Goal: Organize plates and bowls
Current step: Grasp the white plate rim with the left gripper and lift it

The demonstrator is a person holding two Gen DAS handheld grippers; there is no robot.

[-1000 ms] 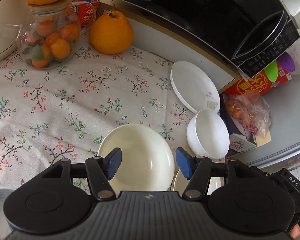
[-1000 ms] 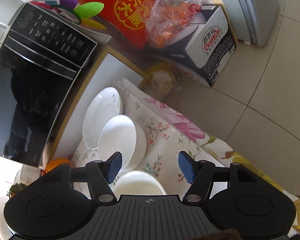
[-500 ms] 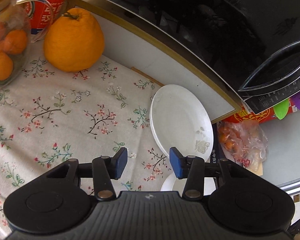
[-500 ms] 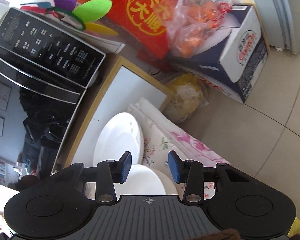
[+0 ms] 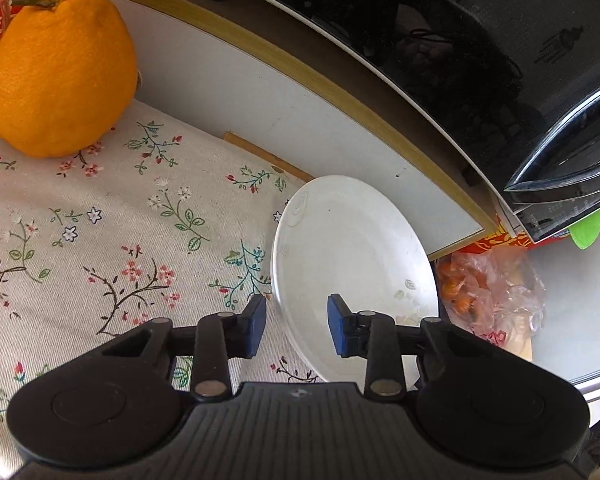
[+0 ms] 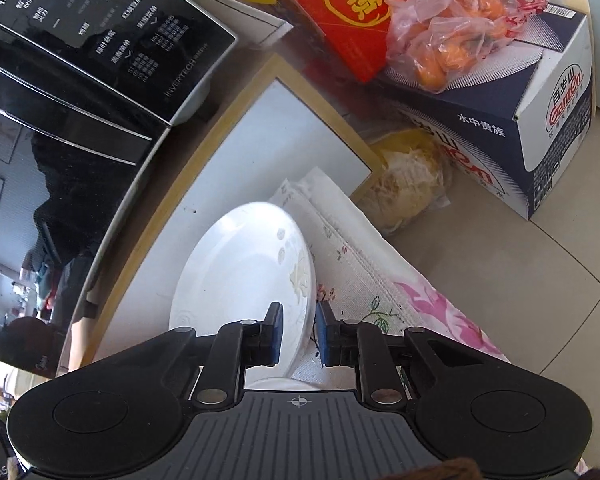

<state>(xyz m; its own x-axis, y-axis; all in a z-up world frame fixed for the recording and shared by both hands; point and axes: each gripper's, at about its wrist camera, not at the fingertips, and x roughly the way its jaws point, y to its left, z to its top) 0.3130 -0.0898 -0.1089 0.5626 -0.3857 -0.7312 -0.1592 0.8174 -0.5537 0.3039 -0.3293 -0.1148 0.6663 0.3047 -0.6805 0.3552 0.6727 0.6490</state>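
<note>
Both tongs advanced, closing astride white plate (image 5: 352,256) rim, right tongs (image 6: 297,334) narrower, left tongs (image 5: 296,330) gapped.

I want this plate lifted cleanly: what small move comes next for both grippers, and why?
Probably close both fully before lifting. The left gripper and right gripper, jaws just closing, each straddle an opposite rim of the round white ceramic plate, pads apparently not yet pressing it.

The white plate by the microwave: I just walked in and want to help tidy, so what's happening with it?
A person with two handheld grippers is going for the white plate on the floral tablecloth. The left gripper and the right gripper each straddle opposite sides of its rim. Both have just been closing; neither clearly pinches it yet, and the plate is not lifted.
</note>
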